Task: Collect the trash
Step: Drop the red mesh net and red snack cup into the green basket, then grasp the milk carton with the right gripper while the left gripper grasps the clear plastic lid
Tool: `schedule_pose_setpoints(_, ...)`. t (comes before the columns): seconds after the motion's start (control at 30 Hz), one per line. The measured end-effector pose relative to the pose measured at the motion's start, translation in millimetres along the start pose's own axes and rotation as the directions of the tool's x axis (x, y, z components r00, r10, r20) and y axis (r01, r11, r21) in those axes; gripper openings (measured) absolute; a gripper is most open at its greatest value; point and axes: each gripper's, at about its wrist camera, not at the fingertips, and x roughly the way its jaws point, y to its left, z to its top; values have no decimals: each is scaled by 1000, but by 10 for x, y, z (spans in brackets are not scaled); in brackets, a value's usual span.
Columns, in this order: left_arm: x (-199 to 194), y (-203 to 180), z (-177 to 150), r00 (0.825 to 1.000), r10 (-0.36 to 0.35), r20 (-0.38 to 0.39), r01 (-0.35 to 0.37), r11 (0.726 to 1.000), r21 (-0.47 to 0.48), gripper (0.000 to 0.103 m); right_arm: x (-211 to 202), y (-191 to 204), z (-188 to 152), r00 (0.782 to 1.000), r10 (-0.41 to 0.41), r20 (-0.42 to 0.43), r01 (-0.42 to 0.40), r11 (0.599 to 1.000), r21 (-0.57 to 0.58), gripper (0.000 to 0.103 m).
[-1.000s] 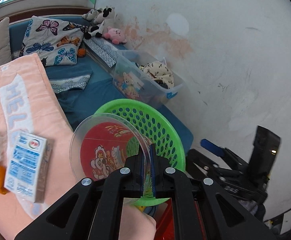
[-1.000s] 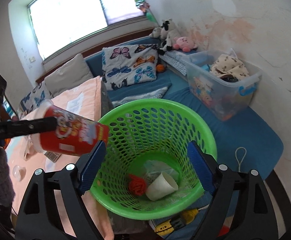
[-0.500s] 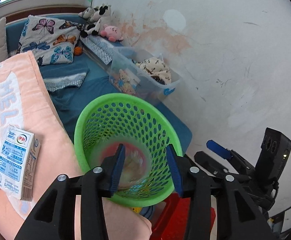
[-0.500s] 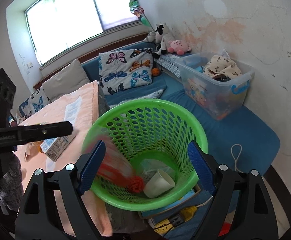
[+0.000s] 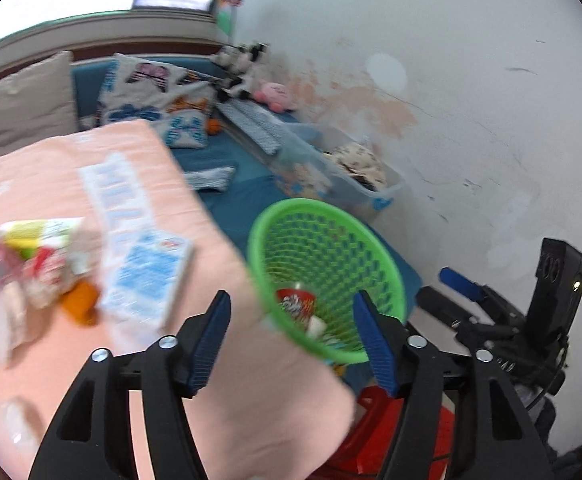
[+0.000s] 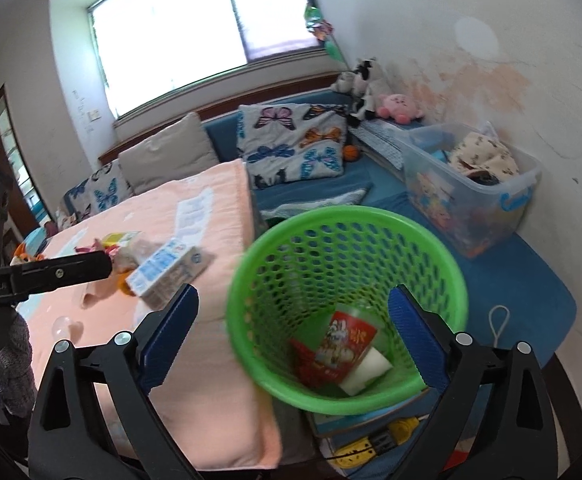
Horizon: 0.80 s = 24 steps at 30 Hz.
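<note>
Left gripper (image 5: 291, 336) and right gripper (image 6: 293, 320) both opening, empty; red cup (image 6: 341, 346) in green basket (image 6: 291, 240) at 6 o'clock.

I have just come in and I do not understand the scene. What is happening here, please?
A person with a gripper in each hand is collecting trash. The red cup lies in the green basket beside a white cup. The left gripper and right gripper are both opening, with nothing between them. A blue-and-white carton and some wrappers remain on the peach cloth.
</note>
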Motion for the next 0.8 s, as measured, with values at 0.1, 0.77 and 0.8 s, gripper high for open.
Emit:
schedule_pose_setpoints(0.1, -209, 197, -126, 996, 88, 17, -88, 996, -17, 68, 26, 181, 1, 1000, 29, -5, -29, 999, -27, 96)
schedule_pose_setpoints(0.77, -765, 1654, -1059, 908, 411, -77, -418, 888, -192, 79, 473, 1088, -128, 984, 148, -99, -157, 983, -96, 96)
schedule_pose_setpoints(0.8, -739, 1661, -1085, 908, 410, -83, -419, 887, -193, 79, 505, 1112, -135, 984, 145, -105, -156, 983, -96, 96)
